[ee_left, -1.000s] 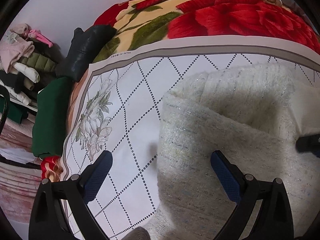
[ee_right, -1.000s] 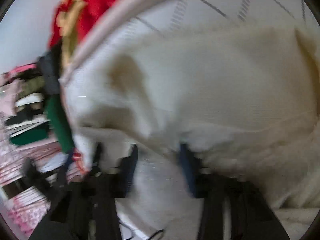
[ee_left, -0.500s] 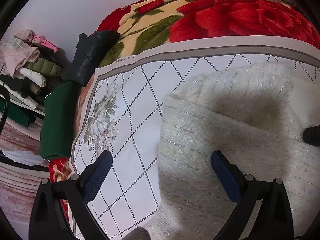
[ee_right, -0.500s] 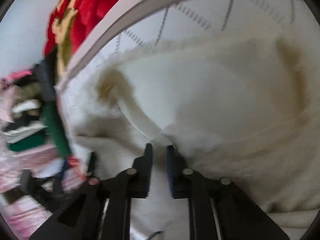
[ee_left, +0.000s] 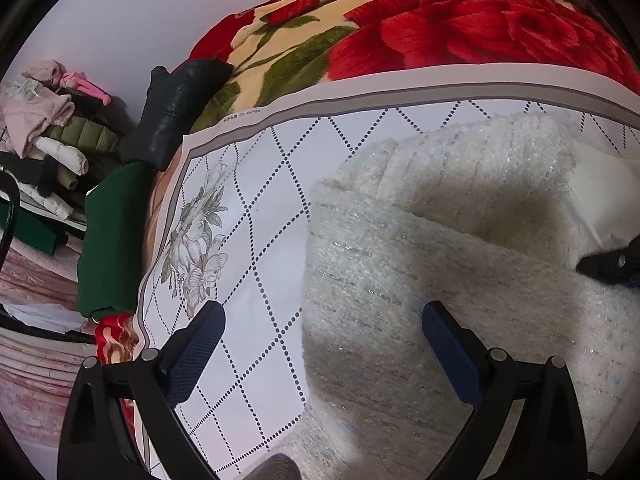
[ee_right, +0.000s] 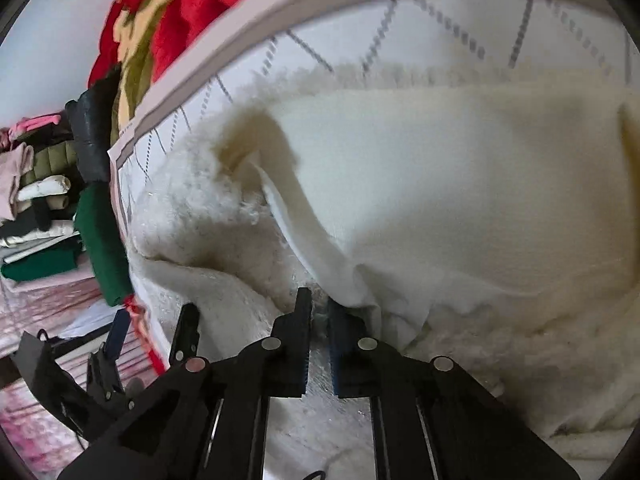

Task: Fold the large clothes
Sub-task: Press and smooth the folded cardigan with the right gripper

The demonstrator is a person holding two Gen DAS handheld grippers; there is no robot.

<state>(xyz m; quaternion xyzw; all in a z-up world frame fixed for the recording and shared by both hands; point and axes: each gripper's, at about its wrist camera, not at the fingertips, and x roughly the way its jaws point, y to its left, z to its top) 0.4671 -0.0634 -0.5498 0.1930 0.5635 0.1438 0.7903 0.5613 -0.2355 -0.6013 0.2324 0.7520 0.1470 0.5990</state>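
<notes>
The big cream garment (ee_left: 460, 248) lies spread on the bed, on top of a white sheet (ee_left: 256, 240) printed with a dotted diamond grid, a grey border and a pale flower. In the left wrist view its long side runs from the near bottom edge up and away toward the top right, with its straight left edge standing almost upright in the picture. A thick band is folded over at the far end, lying crosswise.

The outer face is a nubbly, fuzzy knit, off-white with thin silvery threads running in short horizontal dashes. In the right wrist view a smooth, plain cream lining (ee_right: 460, 184) shows where the cloth is turned back, and a narrow lining strip curls down toward the camera.

The left tool (ee_left: 320, 320) has its blue-padded fingers spread wide, one over the bare sheet and one over the knit, gripping nothing.

The right tool (ee_right: 318, 308) has just been closing; its jaws are nearly together, pinching a thin bit of the garment at the edge where fuzzy knit meets lining. Cloth shows in the narrow gap between the pads.

Beyond the sheet lies a plush blanket (ee_left: 460, 28) with large red roses and green leaves on cream. At the left bed edge sit a dark leathery bundle (ee_left: 176, 112) and a deep green cloth (ee_left: 112, 236), with a heap of mixed clothes (ee_left: 44, 136) past them against a plain pale wall.
</notes>
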